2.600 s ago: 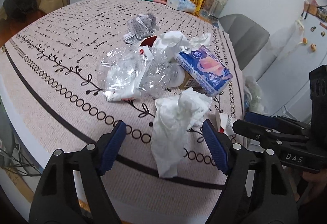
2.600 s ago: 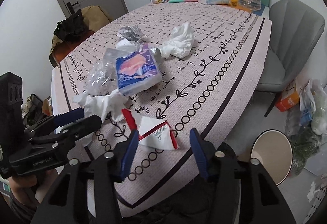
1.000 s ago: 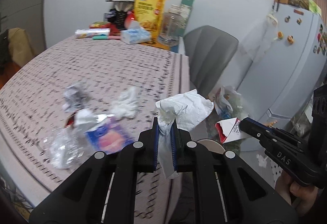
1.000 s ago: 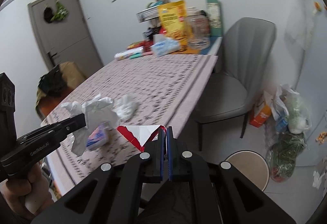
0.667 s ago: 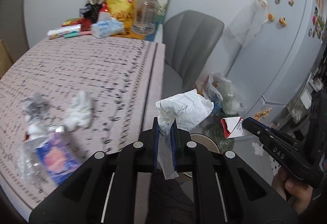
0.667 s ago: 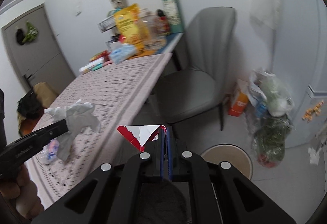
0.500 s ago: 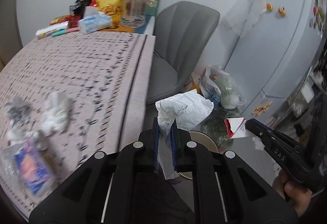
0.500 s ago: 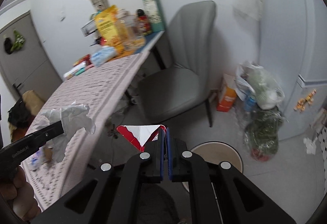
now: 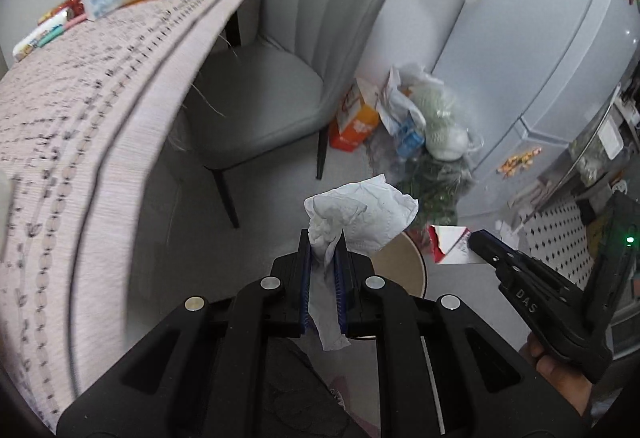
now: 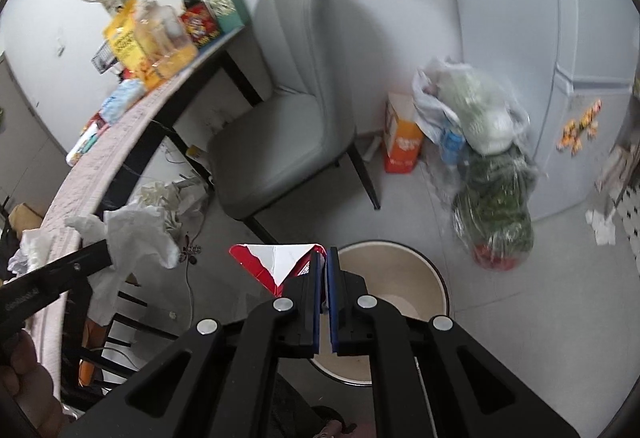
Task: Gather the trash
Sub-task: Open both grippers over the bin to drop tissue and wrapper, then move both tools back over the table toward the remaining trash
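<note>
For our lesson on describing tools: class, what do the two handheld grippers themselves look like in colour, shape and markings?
Both the left gripper and the right gripper are black, angular plastic clamps with blue finger pads and round silver screw heads. The right one's side bears white "DAS" lettering and a green light. A bare hand grips it.

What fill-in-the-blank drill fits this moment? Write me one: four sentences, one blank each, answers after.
1. The left gripper is shut on a crumpled white ____.
2. The right gripper pinches a torn wrapper that is white and ____.
3. The round beige bin stands on the ____.
4. The seat beside the table is a ____ chair.

Answers: tissue; red; floor; grey
</note>
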`<state>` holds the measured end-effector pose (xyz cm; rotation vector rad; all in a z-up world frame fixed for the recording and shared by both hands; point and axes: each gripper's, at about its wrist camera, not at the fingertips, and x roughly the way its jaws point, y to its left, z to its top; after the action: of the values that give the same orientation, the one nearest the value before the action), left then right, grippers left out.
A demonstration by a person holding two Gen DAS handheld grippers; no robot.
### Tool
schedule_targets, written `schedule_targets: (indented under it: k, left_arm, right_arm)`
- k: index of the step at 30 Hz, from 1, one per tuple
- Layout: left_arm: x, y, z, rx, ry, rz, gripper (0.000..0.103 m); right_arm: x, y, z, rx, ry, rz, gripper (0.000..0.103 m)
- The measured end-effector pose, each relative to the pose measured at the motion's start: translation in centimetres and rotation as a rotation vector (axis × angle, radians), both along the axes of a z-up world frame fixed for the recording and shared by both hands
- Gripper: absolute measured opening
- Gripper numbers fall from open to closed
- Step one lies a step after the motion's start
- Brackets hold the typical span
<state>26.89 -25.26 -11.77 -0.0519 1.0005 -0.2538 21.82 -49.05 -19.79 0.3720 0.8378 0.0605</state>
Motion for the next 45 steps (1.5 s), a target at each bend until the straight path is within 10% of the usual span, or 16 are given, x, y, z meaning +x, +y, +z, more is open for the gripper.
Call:
schedule_targets:
  k: [3,5,15,17,19,24,33,45]
  left_arm:
    - [0.6,-1.1,-1.7,-0.015,0.043,-0.016,0.011]
    - [1.0,-1.9,-2.9,-0.023,0.077,-0.026,0.011]
    - [2.3,-7.6,-7.0,-0.042,0.163,-0.116,0.012]
    - [2.9,-8.5,-7.8,-0.062,0.178,-0.128,0.023]
    - [3.3,-9.1,-8.4,-0.071,0.186,-0.128,0.057]
    - [3.4,-9.4,-7.8,-0.081,0.163,-0.141,0.075]
    - [3.0,-5.3,-2.3,0.014,-0.047,-0.021,0.092]
    - [0.5,3.0,7.3,-0.065,-0.297,0.175,0.097]
  right_arm:
    - [1.4,-1.4,-2.6,0.041,0.045,-0.017,0.022]
    - [1.3,-2.7,-3.4,0.075,0.022,-0.062,0.072]
    - [-1.6,-7.5,-3.2,0.052,0.028,-0.166,0.076]
    - [-2.2,-8.4,-2.9,0.048,0.025,-0.187,0.078]
    - [-2.6,-9.0,-2.7,0.042,0.023,-0.197,0.078]
    - [-3.3,-9.0,-2.3,0.041,0.011,-0.182,0.081]
    - [-3.1,-5.1,1.6,-0.048,-0.065,-0.139,0.095]
    - [-3.4,1.1,9.7,-0.165,-0.148,-0.113,0.095]
